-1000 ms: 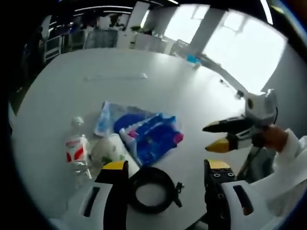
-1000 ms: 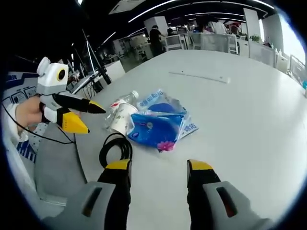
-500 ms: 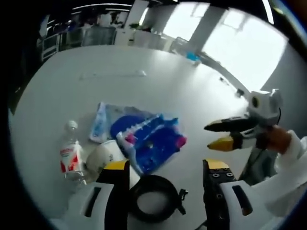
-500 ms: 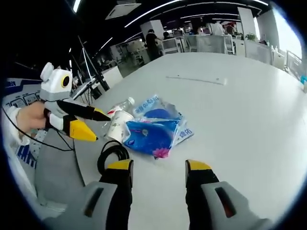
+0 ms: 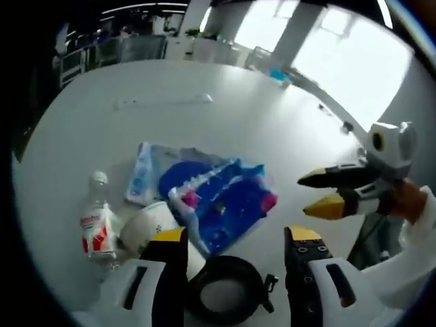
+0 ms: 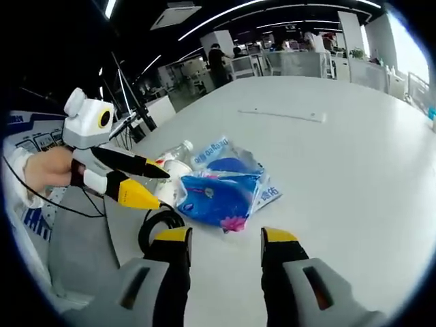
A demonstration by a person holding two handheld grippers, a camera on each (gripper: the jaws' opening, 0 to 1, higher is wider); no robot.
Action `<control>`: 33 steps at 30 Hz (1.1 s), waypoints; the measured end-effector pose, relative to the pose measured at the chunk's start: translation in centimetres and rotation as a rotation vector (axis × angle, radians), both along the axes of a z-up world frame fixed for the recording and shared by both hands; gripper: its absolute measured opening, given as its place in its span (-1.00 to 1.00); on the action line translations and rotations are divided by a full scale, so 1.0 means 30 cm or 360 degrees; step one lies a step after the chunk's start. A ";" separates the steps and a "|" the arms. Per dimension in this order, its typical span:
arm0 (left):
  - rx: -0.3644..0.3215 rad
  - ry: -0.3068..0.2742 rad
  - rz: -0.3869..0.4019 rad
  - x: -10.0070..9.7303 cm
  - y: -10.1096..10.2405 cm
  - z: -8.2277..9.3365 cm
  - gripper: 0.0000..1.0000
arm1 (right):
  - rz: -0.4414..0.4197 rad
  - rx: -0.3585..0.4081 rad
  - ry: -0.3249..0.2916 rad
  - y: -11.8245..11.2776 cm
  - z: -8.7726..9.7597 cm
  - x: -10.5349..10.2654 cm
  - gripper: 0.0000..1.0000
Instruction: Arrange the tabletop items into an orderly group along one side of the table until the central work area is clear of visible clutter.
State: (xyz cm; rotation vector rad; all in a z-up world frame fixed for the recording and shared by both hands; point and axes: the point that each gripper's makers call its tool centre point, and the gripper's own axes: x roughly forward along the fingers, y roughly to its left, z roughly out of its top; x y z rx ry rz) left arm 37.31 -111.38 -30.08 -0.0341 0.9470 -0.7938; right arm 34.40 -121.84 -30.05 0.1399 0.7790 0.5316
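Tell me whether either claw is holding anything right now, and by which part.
Nothing is held. The left claw and right claw are both open and empty above the table.

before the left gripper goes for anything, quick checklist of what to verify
1. Left gripper open: ok.
2. Left gripper empty: ok.
3. Right gripper open and empty: ok.
4. Black cable coil lies below the left jaws, near the table edge: ok.
5. Paper cup free to grab: not ok, it lies against the blue packets.
6. Water bottle capped: cannot tell.
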 end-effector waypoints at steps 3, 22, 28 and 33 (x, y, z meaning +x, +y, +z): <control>0.0003 0.0003 0.0008 0.010 -0.009 -0.007 0.05 | -0.0010 0.0007 -0.0001 0.000 -0.001 0.007 -0.24; 0.0093 -0.0013 0.0078 0.056 -0.002 -0.043 -0.13 | -0.0082 -0.0064 -0.0049 -0.001 -0.022 0.056 -0.41; 0.0150 -0.0059 0.0114 0.079 0.009 -0.055 -0.35 | -0.0083 -0.0077 -0.0060 0.007 -0.037 0.083 -0.48; 0.0147 -0.0066 0.0140 0.094 0.011 -0.065 -0.40 | -0.0079 -0.0098 -0.0068 0.015 -0.050 0.102 -0.53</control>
